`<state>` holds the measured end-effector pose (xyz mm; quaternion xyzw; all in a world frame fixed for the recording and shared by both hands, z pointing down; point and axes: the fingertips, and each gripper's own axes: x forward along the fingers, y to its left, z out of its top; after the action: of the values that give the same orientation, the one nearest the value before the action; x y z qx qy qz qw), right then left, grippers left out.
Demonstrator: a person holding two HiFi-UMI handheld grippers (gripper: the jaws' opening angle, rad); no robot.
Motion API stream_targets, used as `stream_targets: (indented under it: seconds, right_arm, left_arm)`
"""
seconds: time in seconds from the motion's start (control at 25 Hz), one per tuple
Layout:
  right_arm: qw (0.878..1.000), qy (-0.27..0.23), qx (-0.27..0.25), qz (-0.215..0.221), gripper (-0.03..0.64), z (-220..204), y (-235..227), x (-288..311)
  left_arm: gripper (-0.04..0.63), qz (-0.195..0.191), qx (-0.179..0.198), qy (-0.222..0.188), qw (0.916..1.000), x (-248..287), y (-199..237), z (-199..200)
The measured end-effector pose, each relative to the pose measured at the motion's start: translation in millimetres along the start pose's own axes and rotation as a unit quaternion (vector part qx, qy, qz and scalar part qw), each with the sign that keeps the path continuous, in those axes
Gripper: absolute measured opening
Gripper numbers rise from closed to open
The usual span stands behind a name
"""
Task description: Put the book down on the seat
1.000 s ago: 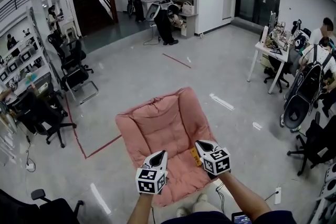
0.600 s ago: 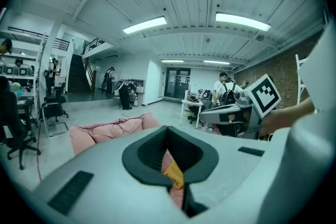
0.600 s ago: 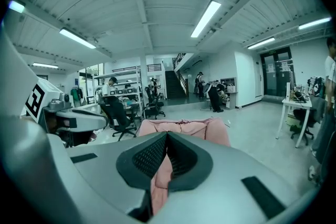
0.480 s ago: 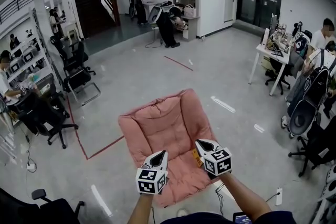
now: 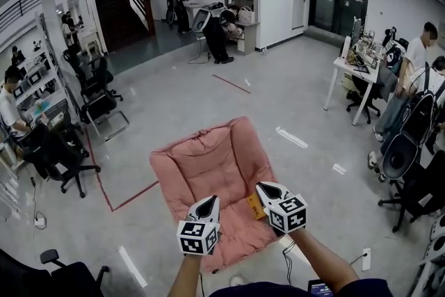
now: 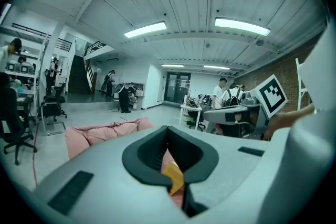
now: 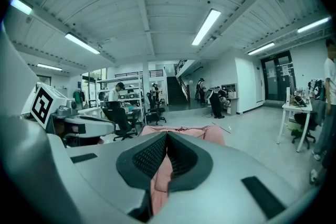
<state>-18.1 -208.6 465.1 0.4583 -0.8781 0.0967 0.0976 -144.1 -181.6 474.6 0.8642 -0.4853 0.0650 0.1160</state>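
Grippers hardly moved: left gripper (image 5: 208, 201), right gripper (image 5: 265, 188) fingers together, empty; book (image 5: 255, 206) on seat (image 5: 201, 163).

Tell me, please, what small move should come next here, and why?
Probably draw both grippers up and away from the seat. The book seems to lie on the pink seat already, beside the right gripper, whose fingers are closed with only pink cushion showing past them. The left gripper looks closed too, apart from the book.

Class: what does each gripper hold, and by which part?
Nothing is held: left gripper and right gripper are shut, empty; the small yellow book lies on the pink cushioned seat.
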Motion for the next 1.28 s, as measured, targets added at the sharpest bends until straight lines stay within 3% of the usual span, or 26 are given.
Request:
stream_targets:
  seconds: [0.52,1.28]
  right_arm:
    - [1.000,-0.019,0.008,0.001,0.020,3.0,-15.2,-56.0]
    - [0.999,-0.040,-0.002,0.033,0.020,2.0,10.2,-118.5]
  left_arm:
    - [0.005,-0.002,0.009,-0.001,1.0000,-6.6,-56.2,2.5]
    - [0.005,0.027,0.027,-0.012,0.9992,-52.9,-107.9,-1.7]
